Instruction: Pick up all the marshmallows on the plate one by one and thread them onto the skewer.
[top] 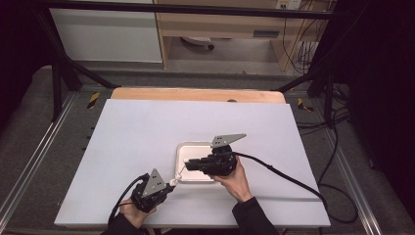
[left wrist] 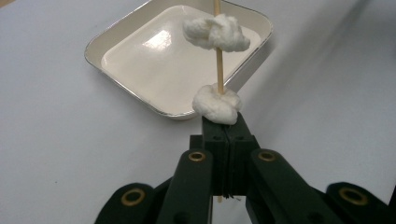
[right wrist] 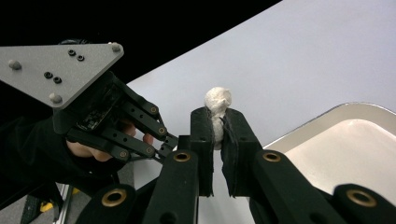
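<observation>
Two white lumps are being carried on a thin wooden skewer [left wrist: 218, 60], which is being clamped between the fully closed jaws of the left gripper [left wrist: 226, 122]. In the left gripper view, the lower lump [left wrist: 217, 103] is sitting just above the jaw tips at the centre of the frame, and the upper lump [left wrist: 215, 31] is being held higher on the stick, near the top centre, in front of the white tray [left wrist: 121, 35] in the upper half of the frame. In the right gripper view, a white lump [right wrist: 217, 105] is being squeezed between the pads of the right gripper [right wrist: 218, 122] at the centre of the frame, with the left gripper [right wrist: 170, 140] just beside it at the left. In the high view, both grippers are being held at the lower centre of the frame, the right gripper [top: 187, 166] over the tray [top: 188, 148] and the left gripper [top: 171, 182] at the tray's lower left corner on the white table [top: 137, 132].
</observation>
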